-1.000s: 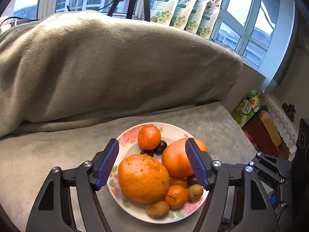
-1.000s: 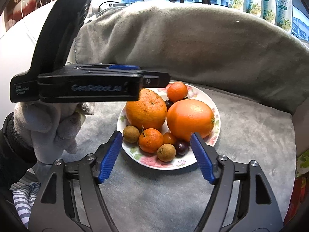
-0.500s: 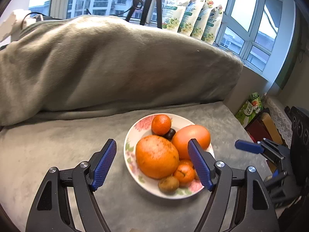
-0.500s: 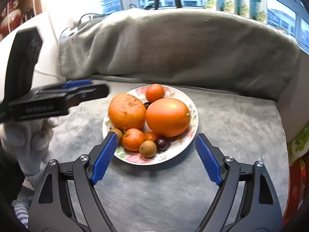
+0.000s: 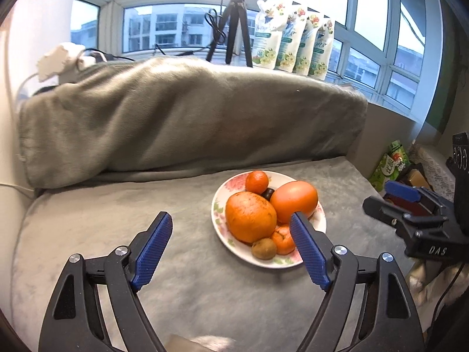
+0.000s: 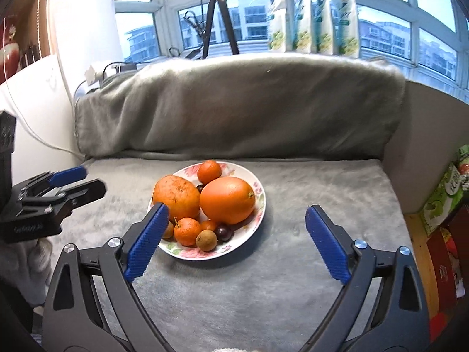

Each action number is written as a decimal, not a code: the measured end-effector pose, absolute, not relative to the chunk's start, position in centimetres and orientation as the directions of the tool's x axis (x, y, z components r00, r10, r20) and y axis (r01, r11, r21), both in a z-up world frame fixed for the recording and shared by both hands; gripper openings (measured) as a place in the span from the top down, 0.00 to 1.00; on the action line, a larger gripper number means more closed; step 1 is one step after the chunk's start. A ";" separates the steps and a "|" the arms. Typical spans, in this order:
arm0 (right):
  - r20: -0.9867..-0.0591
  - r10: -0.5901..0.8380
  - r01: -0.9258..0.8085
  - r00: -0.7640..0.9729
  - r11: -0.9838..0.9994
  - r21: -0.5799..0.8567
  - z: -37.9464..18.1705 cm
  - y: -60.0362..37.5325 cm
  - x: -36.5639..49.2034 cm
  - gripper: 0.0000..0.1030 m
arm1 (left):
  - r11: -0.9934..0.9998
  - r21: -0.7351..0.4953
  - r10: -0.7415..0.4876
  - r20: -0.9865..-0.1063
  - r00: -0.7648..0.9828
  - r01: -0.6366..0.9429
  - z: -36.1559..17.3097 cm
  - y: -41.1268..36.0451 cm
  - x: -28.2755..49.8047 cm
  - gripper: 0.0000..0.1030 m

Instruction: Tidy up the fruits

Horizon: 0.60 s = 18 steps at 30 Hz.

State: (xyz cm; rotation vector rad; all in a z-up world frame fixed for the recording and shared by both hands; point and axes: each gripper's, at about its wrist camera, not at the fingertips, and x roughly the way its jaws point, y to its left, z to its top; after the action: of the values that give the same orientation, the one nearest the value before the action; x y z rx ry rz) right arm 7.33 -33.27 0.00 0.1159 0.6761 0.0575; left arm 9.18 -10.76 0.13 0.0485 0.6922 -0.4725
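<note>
A flowered plate (image 5: 219,209) (image 6: 259,209) on the grey sofa seat holds two large oranges (image 5: 250,216) (image 6: 227,200), small mandarins (image 5: 256,182) (image 6: 187,231), a dark plum (image 6: 224,232) and brown longans (image 5: 263,248) (image 6: 206,240). My left gripper (image 5: 231,249) is open and empty, hanging just in front and to the left of the plate. My right gripper (image 6: 236,242) is open and empty, in front and to the right of the plate. Each gripper shows at the edge of the other's view.
A grey blanket (image 5: 181,117) covers the sofa back behind the plate. Pouches (image 5: 293,45) and a tripod (image 5: 234,26) stand on the windowsill. Boxes and packets (image 6: 445,199) sit off the sofa's right end. A white wall is at left.
Both grippers have pulled back and away from the plate, left one to the left, right one to the right. The fruit on the plate has not moved.
</note>
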 end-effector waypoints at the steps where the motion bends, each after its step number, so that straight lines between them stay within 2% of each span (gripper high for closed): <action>1: -0.619 0.084 -0.008 0.781 0.992 0.125 0.1 -33.2 7.1 0.07 | 0.900 -0.104 -0.391 -0.624 0.677 0.423 0.2 -10.6 8.8 0.18; 18: -0.617 0.056 0.032 0.785 0.991 0.132 -0.4 -32.1 5.3 0.06 | 0.945 -0.081 -0.299 -0.600 0.742 0.316 0.6 -6.8 5.7 0.15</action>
State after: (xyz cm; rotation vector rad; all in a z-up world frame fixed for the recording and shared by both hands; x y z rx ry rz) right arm 5.33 -32.07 -0.36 0.1379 0.6686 0.0129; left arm 5.73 -6.78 0.57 0.0265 0.6534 -0.3373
